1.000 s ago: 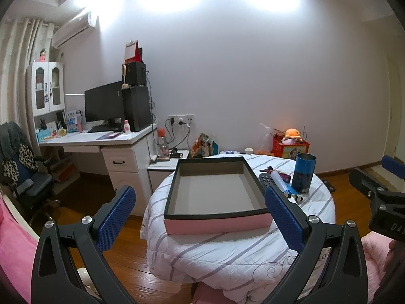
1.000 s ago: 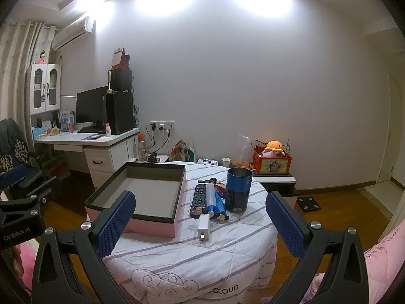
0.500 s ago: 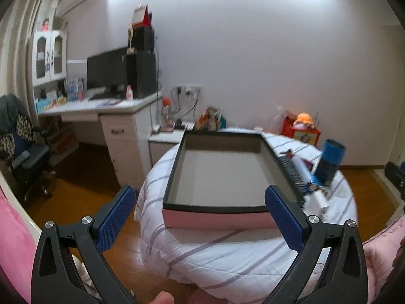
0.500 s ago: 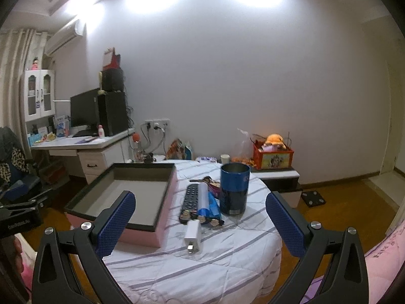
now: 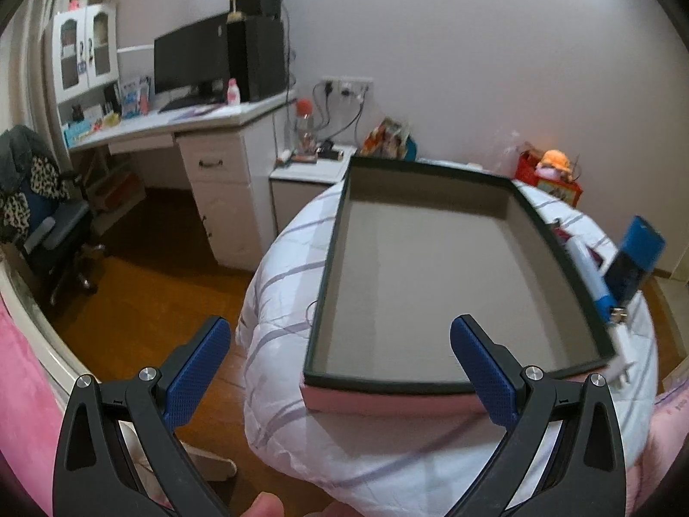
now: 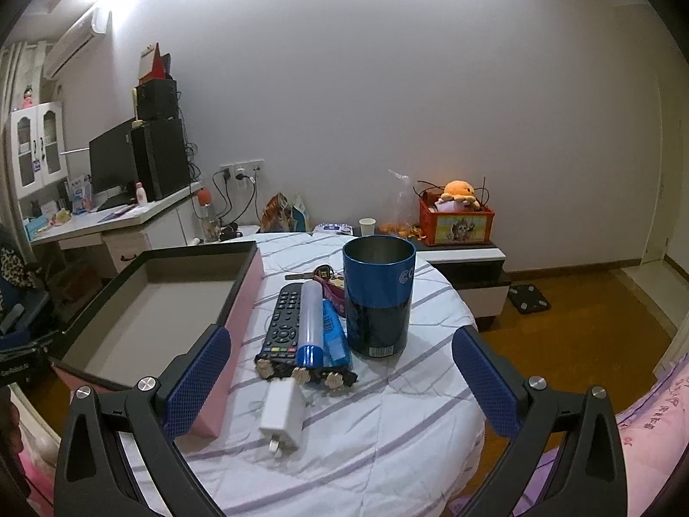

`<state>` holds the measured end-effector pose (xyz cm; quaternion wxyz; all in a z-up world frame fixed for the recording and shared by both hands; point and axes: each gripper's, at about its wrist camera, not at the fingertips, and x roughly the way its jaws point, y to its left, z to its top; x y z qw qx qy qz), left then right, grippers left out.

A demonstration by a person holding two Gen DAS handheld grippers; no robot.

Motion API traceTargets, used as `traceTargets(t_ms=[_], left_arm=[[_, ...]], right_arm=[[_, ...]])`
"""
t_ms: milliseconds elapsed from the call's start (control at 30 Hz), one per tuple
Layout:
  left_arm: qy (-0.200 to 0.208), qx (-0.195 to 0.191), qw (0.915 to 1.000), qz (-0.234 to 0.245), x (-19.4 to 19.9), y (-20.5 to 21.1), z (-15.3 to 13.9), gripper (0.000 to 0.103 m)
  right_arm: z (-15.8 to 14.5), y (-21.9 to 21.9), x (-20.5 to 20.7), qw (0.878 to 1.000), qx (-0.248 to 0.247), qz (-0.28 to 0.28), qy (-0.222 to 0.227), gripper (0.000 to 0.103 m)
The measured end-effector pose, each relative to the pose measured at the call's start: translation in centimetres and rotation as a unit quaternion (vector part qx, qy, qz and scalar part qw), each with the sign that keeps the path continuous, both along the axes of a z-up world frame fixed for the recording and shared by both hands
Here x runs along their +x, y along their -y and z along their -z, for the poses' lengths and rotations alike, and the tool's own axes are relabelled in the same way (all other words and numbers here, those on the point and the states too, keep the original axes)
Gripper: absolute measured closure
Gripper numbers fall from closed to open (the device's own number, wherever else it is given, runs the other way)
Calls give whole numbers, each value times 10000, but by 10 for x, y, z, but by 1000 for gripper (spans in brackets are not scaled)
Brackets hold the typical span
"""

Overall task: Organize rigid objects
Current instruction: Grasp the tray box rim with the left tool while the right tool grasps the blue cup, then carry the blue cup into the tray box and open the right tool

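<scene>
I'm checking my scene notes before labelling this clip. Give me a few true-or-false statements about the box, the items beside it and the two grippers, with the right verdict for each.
1. The pink box with a dark rim holds nothing. True.
2. The blue metal can lies on its side. False: it stands upright with its open mouth up.
3. The black remote control lies between the box and the white tube with a blue cap. True.
4. The right gripper is shut on the white charger plug. False: its jaws are wide apart, holding nothing, and the plug lies on the striped cloth.
5. The left gripper is open. True.
</scene>
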<state>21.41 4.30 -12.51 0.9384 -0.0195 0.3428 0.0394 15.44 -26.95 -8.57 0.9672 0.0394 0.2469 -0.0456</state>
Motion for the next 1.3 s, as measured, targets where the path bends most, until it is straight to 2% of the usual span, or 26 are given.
traceTargets(t_ms=[100, 300, 367, 467, 500, 667, 1067, 1167, 1233, 1300], left_arm=[[-161, -19, 9999, -40, 12, -7, 10, 9], [-786, -100, 9969, -33, 45, -17, 31, 35], [-900, -128, 9959, -5, 51, -19, 36, 54], [-1053, -260, 9940, 120, 61, -19, 39, 73], [-1110, -249, 9933, 197, 64, -17, 41, 75], [-1271, -120, 9910, 392, 72, -8, 44, 78], [-1268, 18, 9907, 495, 72, -8, 41, 81], [-1284, 2, 9904, 519, 72, -10, 41, 81], [-1271, -30, 9905, 528, 72, -12, 41, 81], [-1252, -49, 9907, 535, 71, -13, 41, 81]], right_arm=[[4, 4, 13, 9999, 3, 26, -117, 0], [14, 15, 38, 9993, 20, 146, -344, 0], [19, 19, 47, 9989, 15, 173, -439, 0], [25, 26, 59, 9980, 17, 227, -589, 0], [26, 28, 63, 9978, 30, 248, -617, 0], [26, 36, 78, 9972, -11, 311, -687, 0], [30, 50, 120, 9966, 20, 315, -759, 0], [30, 51, 124, 9965, 18, 280, -785, 13], [32, 51, 127, 9962, 47, 209, -846, 35], [33, 51, 129, 9962, 58, 152, -858, 35]])
